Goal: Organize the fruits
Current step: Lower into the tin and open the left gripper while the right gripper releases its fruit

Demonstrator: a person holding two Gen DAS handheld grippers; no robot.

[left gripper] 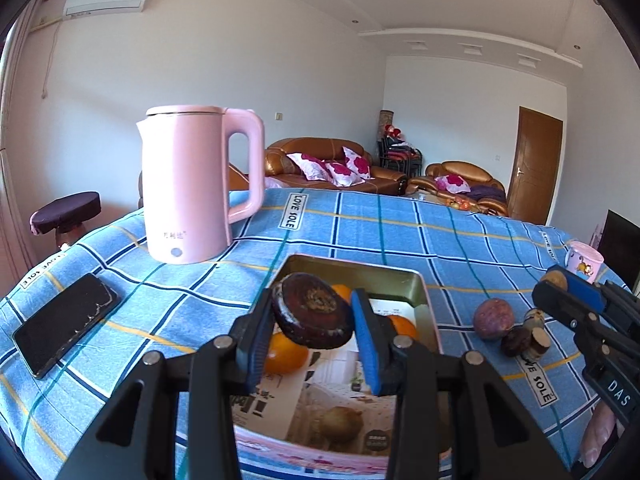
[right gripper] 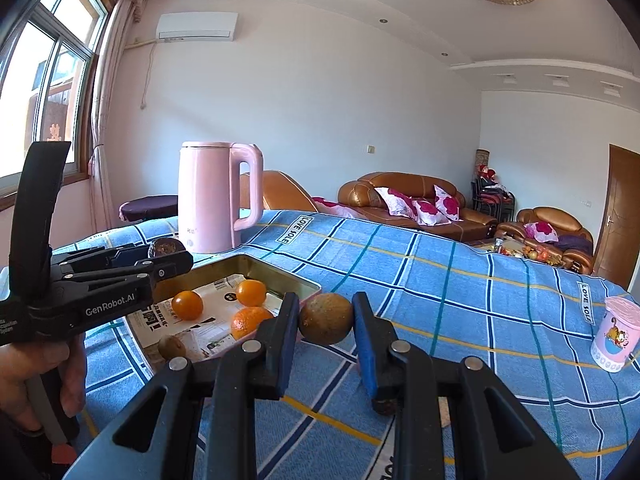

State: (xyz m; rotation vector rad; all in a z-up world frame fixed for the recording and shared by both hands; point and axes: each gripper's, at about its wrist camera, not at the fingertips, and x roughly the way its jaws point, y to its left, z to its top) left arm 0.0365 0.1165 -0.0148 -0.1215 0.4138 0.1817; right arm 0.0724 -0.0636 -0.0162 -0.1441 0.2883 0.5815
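On my left wrist feed, the left tongs (left gripper: 313,326) pinch a dark, flat, round fruit (left gripper: 310,312) between their blue pads, and it hangs tilted above the tin tray (left gripper: 416,284) in the lower middle of the frame. Inside the tray I see oranges (left gripper: 286,354) lying on a printed paper liner, plus a brownish round fruit (left gripper: 340,424) near the bottom edge. To the right of the tray, on the blue checked cloth of the tabletop (left gripper: 400,232), sit a purple round fruit (left gripper: 491,319) and a few small dark and tan pieces (left gripper: 526,338) close together. A pink kettle (left gripper: 192,184) stands upper left of the tray, and a black phone (left gripper: 66,334) lies at the left edge. On my right wrist feed, the right tongs (right gripper: 325,322) grip a brown-green round fruit (right gripper: 326,319) at the centre of the frame, just beside the tray's (right gripper: 308,286) near right corner. The left tongs (right gripper: 160,258) show at left there, above the tray, in a person's hand (right gripper: 36,380). Three oranges (right gripper: 187,305) lie in the tray, and a pink cup (right gripper: 616,334) stands at the far right.
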